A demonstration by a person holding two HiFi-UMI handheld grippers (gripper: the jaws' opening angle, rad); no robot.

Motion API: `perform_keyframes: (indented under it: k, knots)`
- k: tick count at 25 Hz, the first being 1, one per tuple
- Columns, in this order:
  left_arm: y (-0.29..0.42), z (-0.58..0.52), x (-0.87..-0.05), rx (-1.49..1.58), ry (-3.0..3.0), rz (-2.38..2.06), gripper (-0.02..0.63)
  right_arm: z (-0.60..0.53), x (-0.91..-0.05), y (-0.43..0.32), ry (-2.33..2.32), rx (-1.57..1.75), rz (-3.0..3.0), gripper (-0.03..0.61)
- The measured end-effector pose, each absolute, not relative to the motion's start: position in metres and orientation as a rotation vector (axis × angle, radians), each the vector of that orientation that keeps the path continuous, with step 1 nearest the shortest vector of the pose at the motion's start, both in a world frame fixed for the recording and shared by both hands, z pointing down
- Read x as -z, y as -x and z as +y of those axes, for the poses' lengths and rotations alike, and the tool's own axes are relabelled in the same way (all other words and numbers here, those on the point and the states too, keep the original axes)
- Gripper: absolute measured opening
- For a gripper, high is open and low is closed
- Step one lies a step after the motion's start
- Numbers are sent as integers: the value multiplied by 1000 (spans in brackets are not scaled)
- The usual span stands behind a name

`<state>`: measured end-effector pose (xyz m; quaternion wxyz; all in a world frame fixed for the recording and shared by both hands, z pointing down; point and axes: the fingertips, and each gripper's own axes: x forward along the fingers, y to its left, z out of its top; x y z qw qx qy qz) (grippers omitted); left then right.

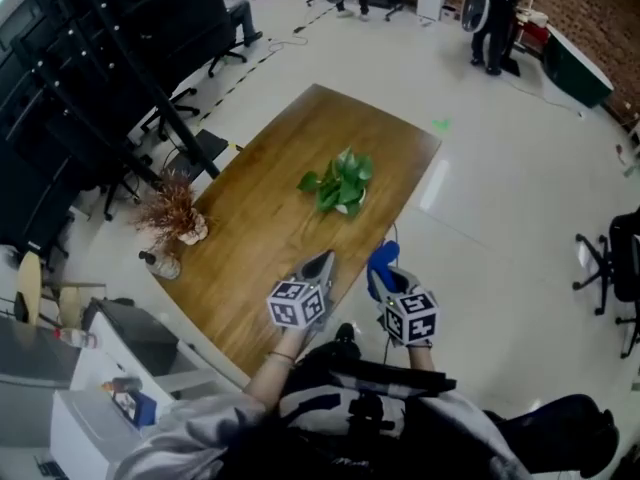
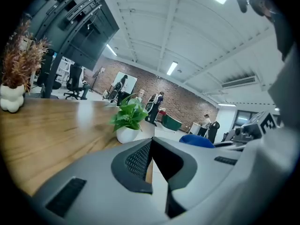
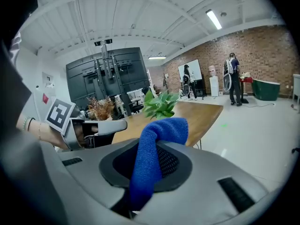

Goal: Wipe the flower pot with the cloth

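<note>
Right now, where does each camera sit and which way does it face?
Head view: on the person's head, steeply down at wooden table; forearms, left hand-held gripper, right hand-held gripper show.
Left gripper view: low over table, along shut jaws toward potted plant.
Right gripper view: along jaws clamping blue cloth, toward plant; left hand shows.
All three share the plant.
</note>
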<state>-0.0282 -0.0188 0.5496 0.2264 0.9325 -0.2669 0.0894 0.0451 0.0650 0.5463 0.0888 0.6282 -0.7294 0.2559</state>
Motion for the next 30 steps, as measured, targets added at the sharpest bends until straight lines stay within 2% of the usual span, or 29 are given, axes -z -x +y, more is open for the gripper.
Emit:
perform_keyframes:
  k: [13,30]
  knots:
    - [3,-46,-589,-186,-2395,-754,6,52,-557,-112,-1822,-750,-2047,60]
    - [-26,-107,-612,-213,-2288,-989,6,-82,-575,-153,-1393,-550,-2205,61]
